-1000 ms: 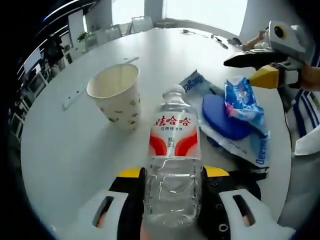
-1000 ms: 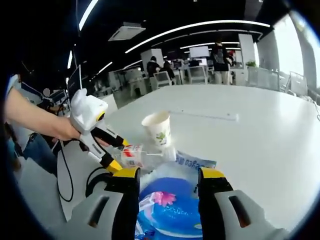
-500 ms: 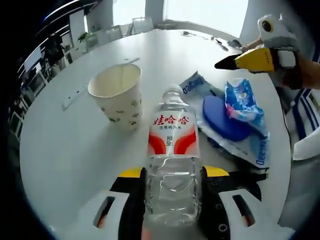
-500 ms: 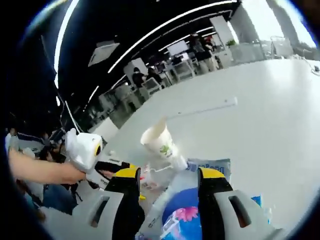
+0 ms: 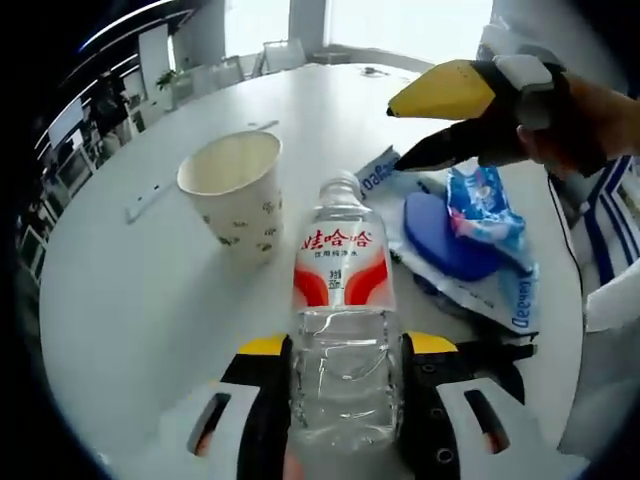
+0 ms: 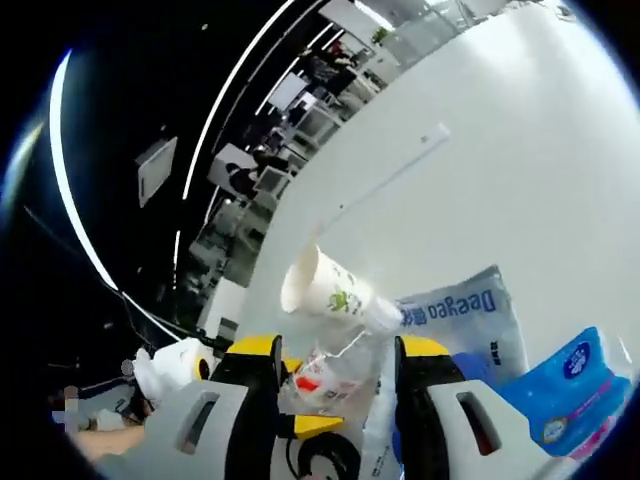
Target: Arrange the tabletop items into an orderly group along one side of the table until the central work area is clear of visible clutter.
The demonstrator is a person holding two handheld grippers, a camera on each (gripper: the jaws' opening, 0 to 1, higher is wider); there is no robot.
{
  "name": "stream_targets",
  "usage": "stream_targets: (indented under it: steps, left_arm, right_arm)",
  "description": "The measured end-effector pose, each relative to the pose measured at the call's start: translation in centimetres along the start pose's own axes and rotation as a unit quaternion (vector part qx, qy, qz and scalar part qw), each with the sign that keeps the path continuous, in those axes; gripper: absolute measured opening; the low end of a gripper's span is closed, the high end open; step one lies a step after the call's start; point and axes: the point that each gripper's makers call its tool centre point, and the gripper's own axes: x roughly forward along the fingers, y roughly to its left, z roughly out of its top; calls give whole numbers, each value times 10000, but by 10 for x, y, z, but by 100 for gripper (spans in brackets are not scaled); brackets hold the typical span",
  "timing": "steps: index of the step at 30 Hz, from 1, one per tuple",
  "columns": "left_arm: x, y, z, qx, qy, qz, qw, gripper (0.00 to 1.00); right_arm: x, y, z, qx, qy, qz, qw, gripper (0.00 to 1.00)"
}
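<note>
My left gripper (image 5: 345,345) is shut on a clear water bottle (image 5: 343,300) with a red and white label, lying along the jaws with its cap pointing away. A paper cup (image 5: 235,190) stands just left of the cap. To the right lie a Deeyeo bag (image 5: 510,300), a blue round pad (image 5: 445,235) and a blue tissue packet (image 5: 485,200). My right gripper (image 5: 395,135) hangs open above the bag, close to the bottle cap. In the right gripper view, the open right gripper (image 6: 335,350) faces the bottle (image 6: 335,368), cup (image 6: 325,290), bag (image 6: 465,310) and packet (image 6: 565,385).
A thin white strip (image 5: 150,195) lies on the round white table (image 5: 130,290) left of the cup, also seen as a strip (image 6: 390,175) beyond it. Chairs (image 5: 280,50) stand at the far edge. A person's striped sleeve (image 5: 600,220) is at the right.
The right gripper has come in from the far right to hang over the bag near the bottle cap, and its view has rolled strongly. The left gripper, bottle and cup have stayed put.
</note>
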Motion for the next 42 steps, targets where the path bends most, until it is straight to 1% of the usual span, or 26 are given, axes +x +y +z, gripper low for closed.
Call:
stream_targets:
  steps: [4, 8, 12, 14, 18, 23, 26, 30, 33, 36, 42]
  left_arm:
    - [0, 0, 0, 41, -42, -1, 10000, 40]
    - [0, -1, 0, 87, -62, -9, 9999, 40]
    - [1, -2, 1, 156, -66, -18, 9999, 40]
    - [1, -2, 1, 144, -91, -30, 9998, 40]
    - [1, -2, 1, 173, -103, -40, 9998, 40]
    - [1, -3, 1, 258, -98, -72, 9996, 39]
    - [2, -4, 1, 306, -96, -96, 9994, 39]
    - [2, -5, 2, 343, -115, -106, 9993, 39]
    - [2, -5, 2, 354, -124, -120, 9992, 39]
    - [1, -5, 2, 370, -143, -147, 9991, 39]
    - [1, -5, 3, 341, -180, -179, 9991, 39]
  right_arm:
    - [9, -3, -4, 70, 79, -93, 9999, 42]
    - [15, -5, -5, 415, 17, -133, 9990, 41]
    - [21, -6, -6, 536, 22, -165, 9984, 41]
    - [24, -10, -8, 591, 42, -264, 9979, 40]
    - [28, -18, -7, 970, -70, -342, 9947, 39]
    - [33, -22, -11, 961, -34, -445, 9944, 37]
    - [35, -24, -11, 1102, -89, -482, 9927, 37]
    - [39, -26, -12, 1093, -85, -572, 9923, 35]
    - [40, -28, -12, 1178, -147, -649, 9908, 33]
    - [40, -35, -13, 1311, -217, -782, 9880, 26]
    - [43, -37, -11, 1457, -317, -811, 9855, 24]
